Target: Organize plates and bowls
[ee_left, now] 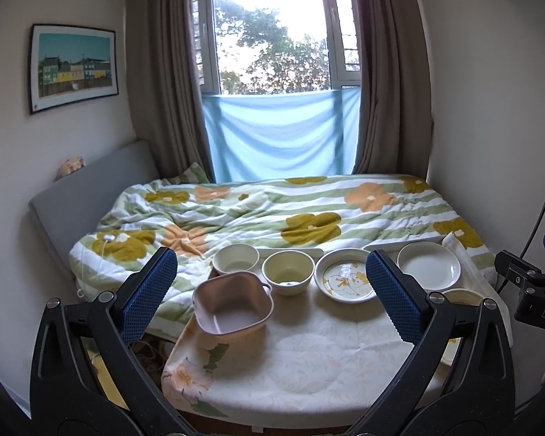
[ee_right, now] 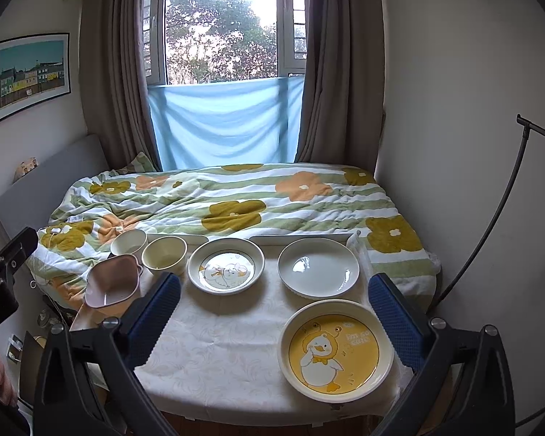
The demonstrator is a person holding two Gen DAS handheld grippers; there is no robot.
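Observation:
On the cloth-covered table stand a pink square bowl, two cream bowls, a duck-print plate, a plain white plate and a yellow duck plate, near right. My left gripper is open and empty, above the table's near side. My right gripper is open and empty, above the table beside the yellow plate.
A bed with a flowered quilt lies right behind the table. A white tray edge sits at the table's back. A black lamp stand rises at the right by the wall. Window and curtains are behind the bed.

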